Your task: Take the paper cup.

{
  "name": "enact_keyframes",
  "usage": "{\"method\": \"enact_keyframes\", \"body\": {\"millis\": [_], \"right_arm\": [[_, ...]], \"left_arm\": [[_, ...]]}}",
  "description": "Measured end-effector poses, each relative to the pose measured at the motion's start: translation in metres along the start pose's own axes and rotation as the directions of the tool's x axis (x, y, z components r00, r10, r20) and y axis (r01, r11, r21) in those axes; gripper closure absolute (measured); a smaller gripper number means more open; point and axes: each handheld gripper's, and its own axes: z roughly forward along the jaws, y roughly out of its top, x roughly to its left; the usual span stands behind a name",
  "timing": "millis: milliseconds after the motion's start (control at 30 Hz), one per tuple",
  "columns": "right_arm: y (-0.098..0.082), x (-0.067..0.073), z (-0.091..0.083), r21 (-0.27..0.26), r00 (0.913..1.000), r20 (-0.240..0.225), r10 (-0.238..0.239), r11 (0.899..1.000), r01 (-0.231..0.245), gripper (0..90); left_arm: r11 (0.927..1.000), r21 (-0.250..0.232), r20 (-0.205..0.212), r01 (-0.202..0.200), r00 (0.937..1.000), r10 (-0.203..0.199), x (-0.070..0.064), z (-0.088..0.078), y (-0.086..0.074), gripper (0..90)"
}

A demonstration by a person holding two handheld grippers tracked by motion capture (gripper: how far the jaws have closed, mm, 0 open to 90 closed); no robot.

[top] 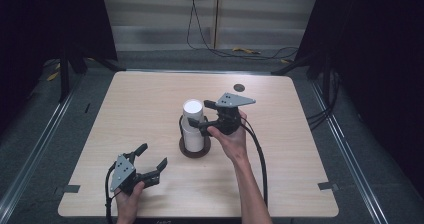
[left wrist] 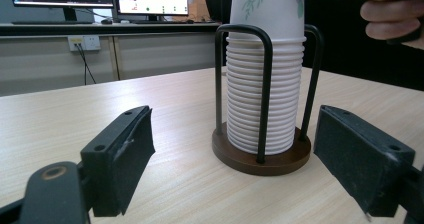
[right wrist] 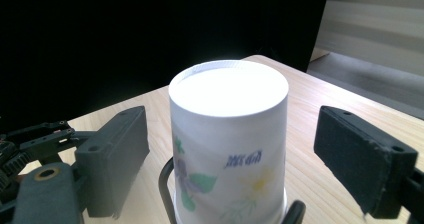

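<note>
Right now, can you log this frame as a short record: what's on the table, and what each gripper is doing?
table: light wood
cups: stack of paper cups, upside down, in a holder
holder: round brown base, black wire loops
left gripper: open, near the front edge, apart from the cups
right gripper: open, jaws either side of the top cup, not touching

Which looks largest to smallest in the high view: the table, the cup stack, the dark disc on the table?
1. table
2. cup stack
3. dark disc

The differences are clear; the disc is much smaller than the stack.
</note>
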Motion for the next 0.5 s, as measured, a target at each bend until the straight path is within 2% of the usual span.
{"method": "enact_keyframes", "body": {"millis": [200,300,500], "right_arm": [[0.004,-0.001,0.009,0.014,0.9998,-0.021,0.005,1.000,-0.005,16.7],[0.006,-0.001,0.011,0.016,0.9997,-0.023,0.000,1.000,0.000,17.9],[0.006,-0.002,0.017,0.021,0.9986,-0.051,0.009,1.000,-0.008,25.7]], "left_arm": [[0.9998,-0.011,0.000,0.016,0.9999,-0.016,0.002,-0.001,-0.001,16.0],[0.9999,-0.011,0.003,0.011,0.9999,-0.011,0.002,-0.001,0.000,16.0],[0.9998,-0.015,0.010,0.016,0.9998,-0.016,0.002,-0.001,-0.001,16.0]]}}
